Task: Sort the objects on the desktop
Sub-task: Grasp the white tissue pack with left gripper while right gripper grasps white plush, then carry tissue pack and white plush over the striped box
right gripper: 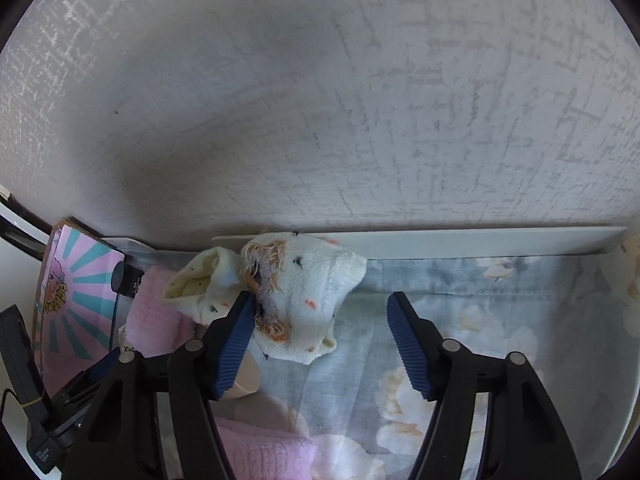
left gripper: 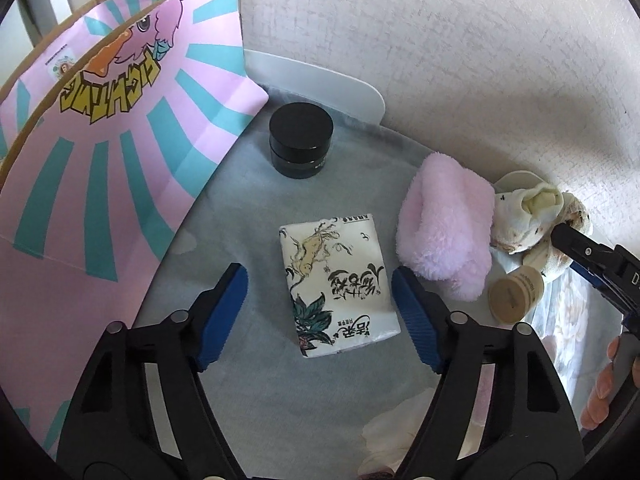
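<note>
Desktop clutter lies on a grey floral cloth [left gripper: 248, 400] against a pale textured wall [left gripper: 440, 40]. In the left wrist view, at nine to eleven o'clock, a pink-and-teal box [left gripper: 120, 128] leans open, its printed flap sloping down toward the cloth. Just right of it, at twelve o'clock, a black jar [left gripper: 301, 140] stands upright with its lid on, in front of a white board [left gripper: 320, 84] propped on the wall.

At centre, a tissue pack [left gripper: 338, 284] lies flat, long axis running from twelve to five o'clock, its print upside down to the camera. The left gripper [left gripper: 320, 300] hovers over it with jaws spread wide, one blue pad on each side of the pack, neither touching.

At two o'clock, a pink fluffy cloth [left gripper: 444, 232] lies folded, its long axis near vertical in the frame, just beside the pack. Right of it, at three o'clock, a cream sock [left gripper: 528, 216] sits bunched, and below it a small tan bottle [left gripper: 516, 292] lies on its side, round base toward the camera.

In the right wrist view, the sock [right gripper: 304, 292] lies at centre-left, its open cuff pointing to nine o'clock. The right gripper [right gripper: 322, 336] has its jaws spread; the left pad touches the sock, the right pad stands well apart over bare cloth.
</note>
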`<state>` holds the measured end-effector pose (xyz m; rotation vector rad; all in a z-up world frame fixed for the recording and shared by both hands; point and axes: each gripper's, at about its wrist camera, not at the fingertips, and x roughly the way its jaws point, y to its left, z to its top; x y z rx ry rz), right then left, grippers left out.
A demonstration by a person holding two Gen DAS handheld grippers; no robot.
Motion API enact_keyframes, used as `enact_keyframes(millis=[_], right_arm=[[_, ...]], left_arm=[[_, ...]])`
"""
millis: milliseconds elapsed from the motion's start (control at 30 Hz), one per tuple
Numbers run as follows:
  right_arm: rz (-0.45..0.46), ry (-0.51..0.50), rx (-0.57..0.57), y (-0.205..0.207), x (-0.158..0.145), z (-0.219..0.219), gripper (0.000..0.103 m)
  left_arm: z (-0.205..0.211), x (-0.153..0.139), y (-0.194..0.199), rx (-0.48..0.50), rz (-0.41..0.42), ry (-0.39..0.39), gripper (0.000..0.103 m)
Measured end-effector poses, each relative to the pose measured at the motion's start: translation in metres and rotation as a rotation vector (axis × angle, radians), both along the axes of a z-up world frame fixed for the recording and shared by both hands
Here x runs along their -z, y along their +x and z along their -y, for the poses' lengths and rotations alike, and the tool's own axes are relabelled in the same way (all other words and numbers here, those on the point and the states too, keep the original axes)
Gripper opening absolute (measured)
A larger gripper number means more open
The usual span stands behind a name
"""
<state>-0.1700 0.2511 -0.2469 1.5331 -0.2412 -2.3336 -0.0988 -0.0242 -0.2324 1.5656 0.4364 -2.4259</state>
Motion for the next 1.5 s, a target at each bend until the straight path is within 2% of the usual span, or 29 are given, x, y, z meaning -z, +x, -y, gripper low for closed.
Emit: enact_keyframes(millis=[167, 200, 267, 300, 400, 667, 800, 967, 1100, 1200, 1333, 1500], right_arm=[[0.017, -0.026, 0.002, -0.002, 0.003, 0.0, 0.054], [0.019, -0.027, 0.002, -0.003, 0.003, 0.0, 0.051], [0.025, -0.041, 0.002, -0.003, 0.004, -0.001, 0.043], [0.025, -0.049, -0.002, -0.002, 0.003, -0.002, 0.034], [0.004, -0.028, -0.014, 0.002, -0.002, -0.002, 0.029], [-0.023, -0.022, 0.012, 0.005, -0.024, -0.014, 0.028], [-0.03, -0.017, 0.032, 0.018, -0.039, -0.027, 0.028], [-0.012, -0.024, 0.033, 0.035, -0.058, -0.04, 0.028], [-0.047, -0.029, 0.028, 0.045, -0.088, -0.037, 0.028], [-0.084, -0.045, -0.007, 0.052, -0.11, -0.027, 0.028], [-0.144, -0.026, -0.054, 0.061, -0.14, -0.012, 0.028], [-0.207, -0.041, -0.11, 0.069, -0.176, 0.02, 0.028]], left_arm=[[-0.002, -0.004, 0.003, 0.005, -0.011, -0.006, 0.064], [-0.002, -0.004, 0.004, 0.006, -0.014, -0.008, 0.062], [-0.003, -0.007, 0.005, 0.008, -0.021, -0.005, 0.049], [-0.003, -0.008, 0.005, 0.01, -0.021, -0.002, 0.047], [-0.004, -0.011, 0.007, 0.008, -0.019, 0.007, 0.045], [-0.013, -0.034, 0.022, 0.047, -0.024, 0.04, 0.045], [-0.018, -0.055, 0.032, 0.081, -0.042, 0.057, 0.045], [-0.009, -0.087, 0.048, 0.137, -0.067, 0.007, 0.045], [0.014, -0.116, 0.06, 0.162, -0.098, -0.029, 0.045], [0.03, -0.136, 0.075, 0.163, -0.122, -0.098, 0.045], [0.032, -0.136, 0.067, 0.155, -0.145, -0.093, 0.045], [0.055, -0.155, 0.074, 0.146, -0.176, -0.128, 0.045]])
